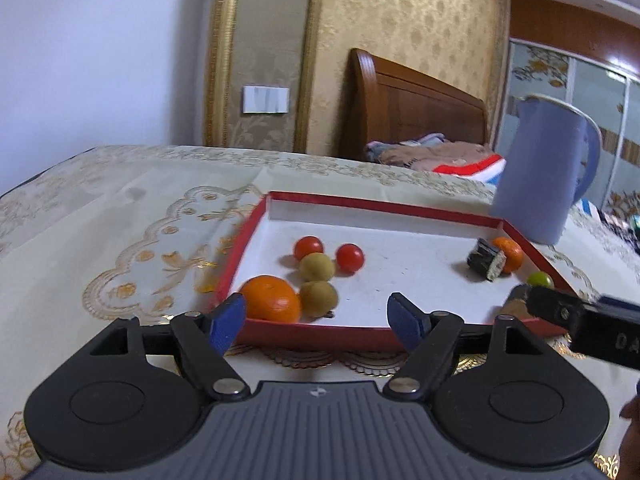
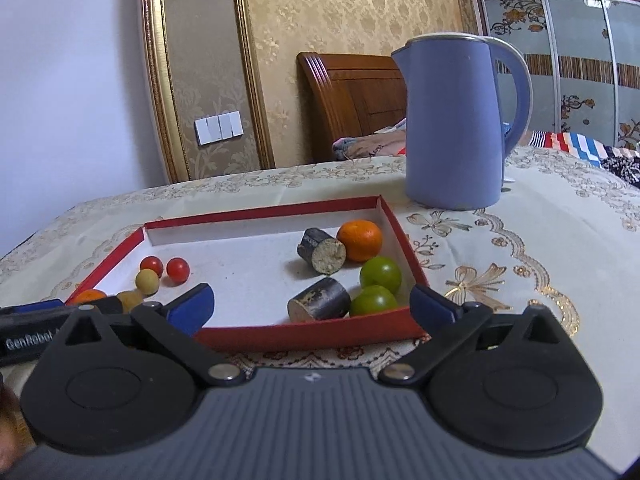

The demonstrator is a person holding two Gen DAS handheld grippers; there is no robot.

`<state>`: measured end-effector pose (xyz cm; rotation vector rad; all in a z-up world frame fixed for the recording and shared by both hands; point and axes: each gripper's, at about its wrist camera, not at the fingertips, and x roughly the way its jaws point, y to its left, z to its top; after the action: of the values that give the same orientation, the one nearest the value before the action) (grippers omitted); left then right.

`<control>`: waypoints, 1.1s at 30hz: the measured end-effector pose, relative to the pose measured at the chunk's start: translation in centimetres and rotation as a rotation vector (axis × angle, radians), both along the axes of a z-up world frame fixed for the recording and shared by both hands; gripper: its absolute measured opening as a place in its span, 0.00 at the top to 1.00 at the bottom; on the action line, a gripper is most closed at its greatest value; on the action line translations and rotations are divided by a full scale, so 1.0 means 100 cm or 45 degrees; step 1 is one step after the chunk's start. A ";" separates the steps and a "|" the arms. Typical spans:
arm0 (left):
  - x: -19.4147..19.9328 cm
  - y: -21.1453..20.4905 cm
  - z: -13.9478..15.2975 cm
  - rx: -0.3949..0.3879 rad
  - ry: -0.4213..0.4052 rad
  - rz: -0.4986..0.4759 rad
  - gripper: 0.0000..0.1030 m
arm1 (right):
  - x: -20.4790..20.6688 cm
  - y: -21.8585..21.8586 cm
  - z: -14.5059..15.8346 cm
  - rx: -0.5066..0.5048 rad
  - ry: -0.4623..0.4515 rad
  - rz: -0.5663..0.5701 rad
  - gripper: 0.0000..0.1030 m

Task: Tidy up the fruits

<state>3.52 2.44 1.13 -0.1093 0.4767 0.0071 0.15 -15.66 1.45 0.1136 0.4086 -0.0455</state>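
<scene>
A red tray [image 1: 384,205] with a white floor lies on the tablecloth. At its left end sit an orange [image 1: 272,298], two cherry tomatoes [image 1: 308,247] and two tan longans [image 1: 316,267]. My left gripper [image 1: 318,316] hovers open at the tray's near rim, with nothing between its blue pads. In the right wrist view, the tray's right end [image 2: 312,334] holds a second orange [image 2: 359,240], two dark sugarcane pieces [image 2: 322,250] and two green plums [image 2: 380,274]. My right gripper [image 2: 310,300] stands wide open just before that rim, empty.
A blue electric kettle [image 2: 452,120] stands behind the tray's right corner. The table carries a cream and gold embroidered cloth [image 1: 120,240]. A wooden headboard [image 1: 400,100] and bedding lie beyond the table's far edge.
</scene>
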 end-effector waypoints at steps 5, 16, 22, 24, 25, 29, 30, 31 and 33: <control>-0.003 0.005 0.000 -0.022 0.006 0.019 0.24 | -0.005 -0.001 0.000 0.003 -0.013 -0.006 0.00; -0.008 -0.005 0.001 0.068 -0.031 0.012 0.24 | -0.005 0.000 -0.001 0.008 0.009 0.002 0.00; -0.008 -0.006 0.001 0.070 -0.029 0.008 0.24 | -0.005 -0.001 -0.001 0.007 0.010 0.001 0.00; -0.008 -0.006 0.001 0.073 -0.030 0.008 0.24 | -0.005 -0.001 -0.001 0.010 0.008 0.001 0.00; -0.008 -0.006 0.001 0.070 -0.029 0.008 0.24 | -0.005 -0.001 -0.001 0.013 0.007 0.000 0.00; -0.007 -0.006 0.000 0.074 -0.024 0.006 0.24 | -0.006 -0.001 -0.002 0.015 0.014 -0.002 0.00; -0.007 -0.006 0.000 0.075 -0.024 0.006 0.24 | -0.006 -0.001 -0.002 0.015 0.012 -0.002 0.00; -0.007 -0.006 0.000 0.075 -0.025 0.006 0.24 | -0.006 -0.001 -0.002 0.015 0.010 -0.001 0.00; -0.007 -0.006 0.000 0.075 -0.025 0.006 0.24 | -0.006 -0.001 -0.002 0.013 0.012 0.000 0.00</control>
<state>2.84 1.83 1.16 -0.0526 0.4560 0.0243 -0.41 -15.77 1.22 0.1233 0.4180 -0.0438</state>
